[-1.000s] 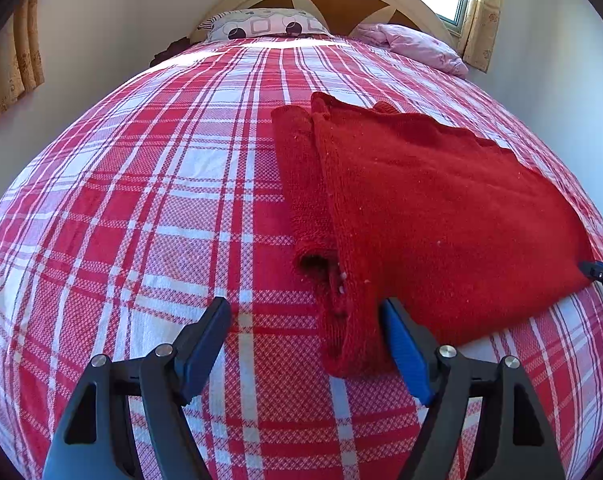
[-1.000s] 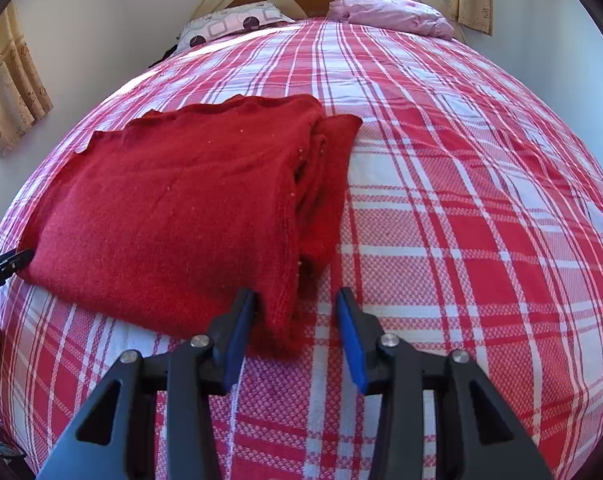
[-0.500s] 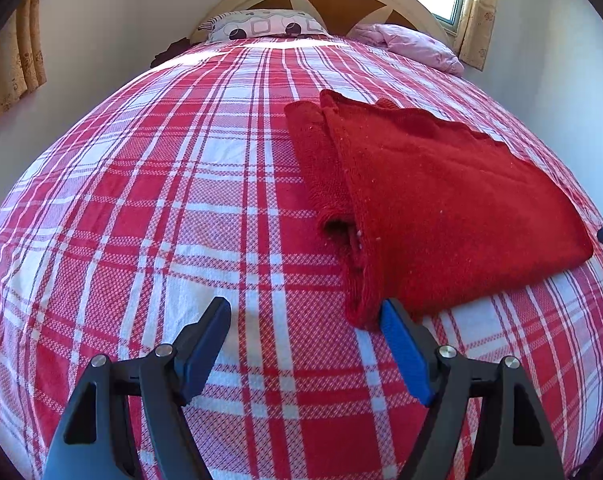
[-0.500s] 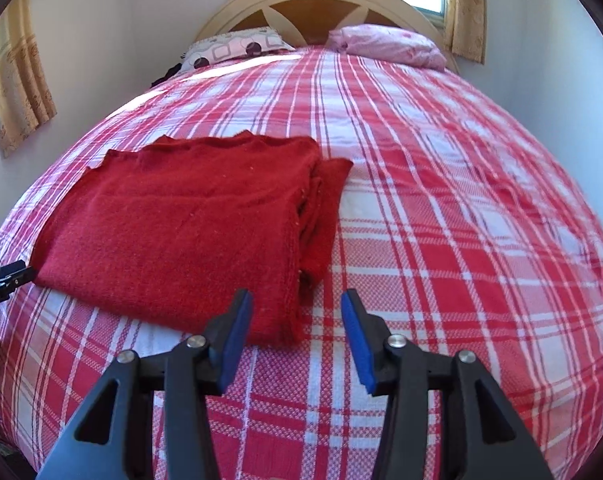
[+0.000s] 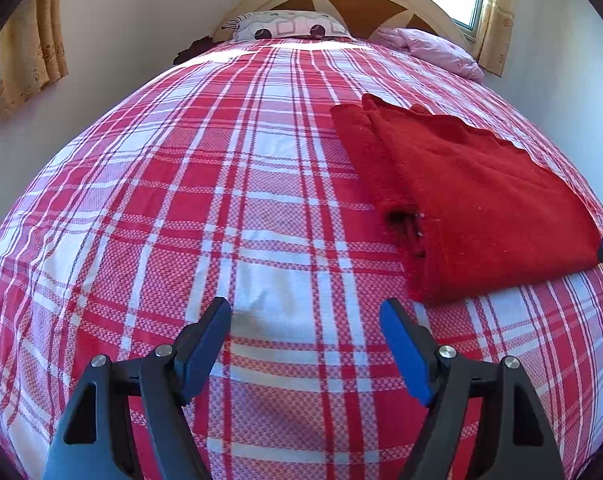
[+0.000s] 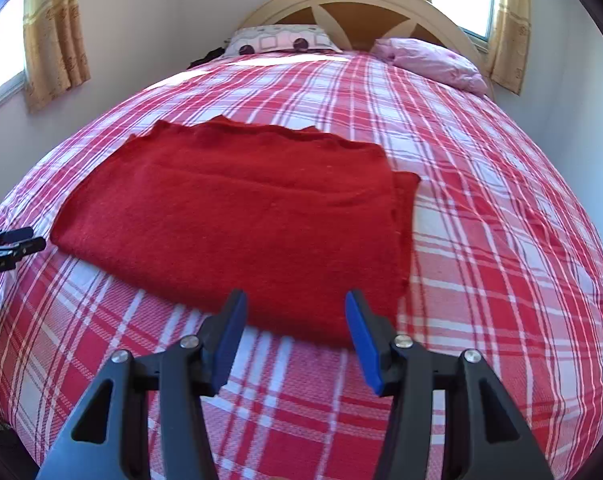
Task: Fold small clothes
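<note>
A folded red garment point(image 6: 237, 216) is seen lying flat on the plaid bed point(image 6: 501, 280), directly ahead of the empty, opening right tool point(image 6: 295, 334), while the left tool point(image 5: 305, 344), wide and empty, is offset to its left.

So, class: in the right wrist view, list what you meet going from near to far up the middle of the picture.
right gripper → bare plaid bedspread → folded red garment → more bedspread → patterned pillow → arched headboard.
</note>
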`<state>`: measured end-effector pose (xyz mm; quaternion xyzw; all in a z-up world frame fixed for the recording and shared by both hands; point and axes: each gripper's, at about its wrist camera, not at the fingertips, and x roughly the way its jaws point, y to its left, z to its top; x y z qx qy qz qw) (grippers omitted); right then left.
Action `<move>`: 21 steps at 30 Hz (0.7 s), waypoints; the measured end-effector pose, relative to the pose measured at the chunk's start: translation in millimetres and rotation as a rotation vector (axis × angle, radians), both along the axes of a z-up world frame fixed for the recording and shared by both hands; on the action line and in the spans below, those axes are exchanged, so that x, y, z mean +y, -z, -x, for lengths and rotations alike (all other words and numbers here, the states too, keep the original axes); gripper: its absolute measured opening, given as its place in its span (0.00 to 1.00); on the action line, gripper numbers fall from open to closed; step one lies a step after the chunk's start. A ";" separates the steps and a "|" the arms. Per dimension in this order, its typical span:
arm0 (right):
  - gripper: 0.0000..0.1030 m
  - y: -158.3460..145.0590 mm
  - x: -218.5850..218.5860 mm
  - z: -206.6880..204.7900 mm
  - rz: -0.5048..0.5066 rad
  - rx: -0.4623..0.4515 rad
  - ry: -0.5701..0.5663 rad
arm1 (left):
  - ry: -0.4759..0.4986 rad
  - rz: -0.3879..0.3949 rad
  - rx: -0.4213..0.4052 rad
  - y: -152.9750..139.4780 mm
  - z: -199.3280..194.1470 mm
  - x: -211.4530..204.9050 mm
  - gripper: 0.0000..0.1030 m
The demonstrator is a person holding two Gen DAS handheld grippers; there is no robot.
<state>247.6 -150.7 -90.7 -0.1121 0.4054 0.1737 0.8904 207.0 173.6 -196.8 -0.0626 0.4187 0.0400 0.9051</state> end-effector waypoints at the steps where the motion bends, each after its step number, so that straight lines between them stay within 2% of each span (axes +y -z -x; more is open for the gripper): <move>1: 0.53 0.6 3.4 0.7 0.002 0.000 -0.007 | -0.006 0.000 -0.002 -0.1 -0.1 1.6 0.75; 4: 0.54 2.2 18.0 2.2 0.007 0.002 -0.037 | -0.041 -0.003 -0.008 -0.6 -0.3 9.5 0.75; 8: 0.55 4.9 43.3 7.8 0.026 -0.001 -0.090 | -0.086 0.031 -0.029 -2.5 0.5 27.1 0.75; 10: 0.55 7.0 59.0 11.6 0.048 -0.010 -0.126 | -0.114 0.011 -0.033 -2.4 0.5 33.1 0.75; 14: 0.55 10.4 91.1 19.6 0.077 -0.020 -0.200 | -0.128 0.051 -0.048 0.7 4.6 40.6 0.75; 18: 0.56 12.2 122.4 27.1 0.090 -0.030 -0.266 | -0.123 0.048 -0.053 0.9 6.1 39.2 0.75; 21: 0.57 15.7 150.0 36.3 0.124 -0.056 -0.326 | -0.123 0.076 -0.062 -0.5 7.7 43.6 0.75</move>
